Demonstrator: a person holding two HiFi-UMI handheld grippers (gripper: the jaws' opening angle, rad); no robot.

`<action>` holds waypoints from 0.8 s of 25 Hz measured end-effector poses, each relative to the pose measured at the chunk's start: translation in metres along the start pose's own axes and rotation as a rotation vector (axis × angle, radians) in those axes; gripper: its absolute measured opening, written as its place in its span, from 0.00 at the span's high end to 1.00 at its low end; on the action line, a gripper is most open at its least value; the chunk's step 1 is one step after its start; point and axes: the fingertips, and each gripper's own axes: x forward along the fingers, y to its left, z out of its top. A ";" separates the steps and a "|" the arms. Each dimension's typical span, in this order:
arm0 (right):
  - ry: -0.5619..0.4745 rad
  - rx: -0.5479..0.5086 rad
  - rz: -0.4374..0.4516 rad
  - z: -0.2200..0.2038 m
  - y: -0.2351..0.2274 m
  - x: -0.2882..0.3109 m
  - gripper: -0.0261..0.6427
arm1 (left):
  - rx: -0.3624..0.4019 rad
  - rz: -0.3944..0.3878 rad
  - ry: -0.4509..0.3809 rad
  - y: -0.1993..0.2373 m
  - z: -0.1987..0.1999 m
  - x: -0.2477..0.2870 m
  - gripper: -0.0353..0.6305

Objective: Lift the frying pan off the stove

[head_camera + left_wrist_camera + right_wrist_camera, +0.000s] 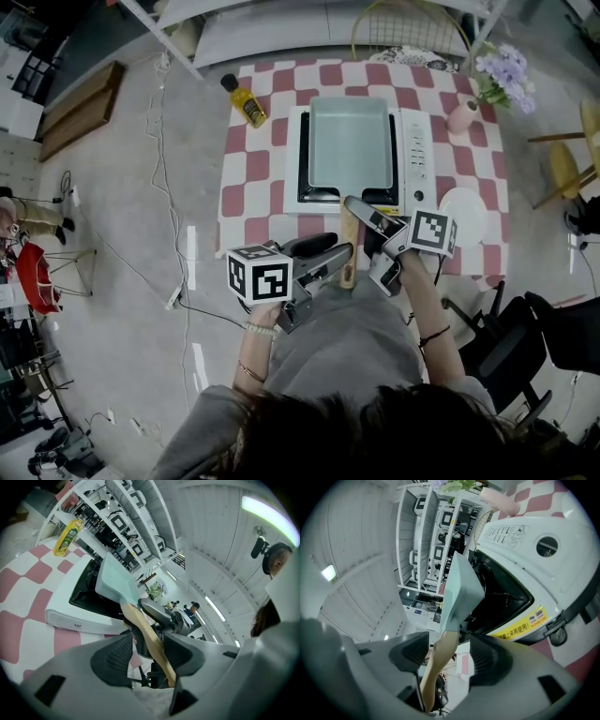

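Note:
A pale green rectangular frying pan (351,141) sits on a white portable stove (415,150) on the checked table. Its wooden handle (348,248) points back toward the person. My left gripper (330,260) is at the handle's left and my right gripper (373,242) at its right, near the table's front edge. In the left gripper view the handle (145,634) runs between the left gripper's (146,656) open jaws, with a gap beside it. In the right gripper view the handle (438,663) passes between the right gripper's (450,657) open jaws, and neither pad presses on it.
A yellow oil bottle (248,101) stands at the table's back left. A pink vase with purple flowers (464,114) is at the back right, and a white plate (466,216) lies right of the stove. A wire basket (403,33) is behind, dark chairs (553,328) to the right.

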 end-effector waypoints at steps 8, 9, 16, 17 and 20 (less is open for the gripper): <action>0.004 0.029 0.042 -0.003 0.000 0.011 0.55 | -0.023 -0.070 0.056 -0.003 -0.005 0.009 0.62; 0.005 0.037 0.047 -0.004 -0.001 0.012 0.55 | -0.025 -0.074 0.059 -0.003 -0.005 0.009 0.62; 0.053 0.054 0.090 -0.009 0.004 0.020 0.55 | -0.049 -0.099 0.080 -0.004 -0.006 0.012 0.61; 0.062 0.059 0.092 -0.010 0.004 0.021 0.55 | -0.052 -0.101 0.084 -0.004 -0.007 0.013 0.61; 0.095 0.048 0.101 -0.013 0.005 0.024 0.55 | -0.061 -0.105 0.096 -0.003 -0.008 0.013 0.61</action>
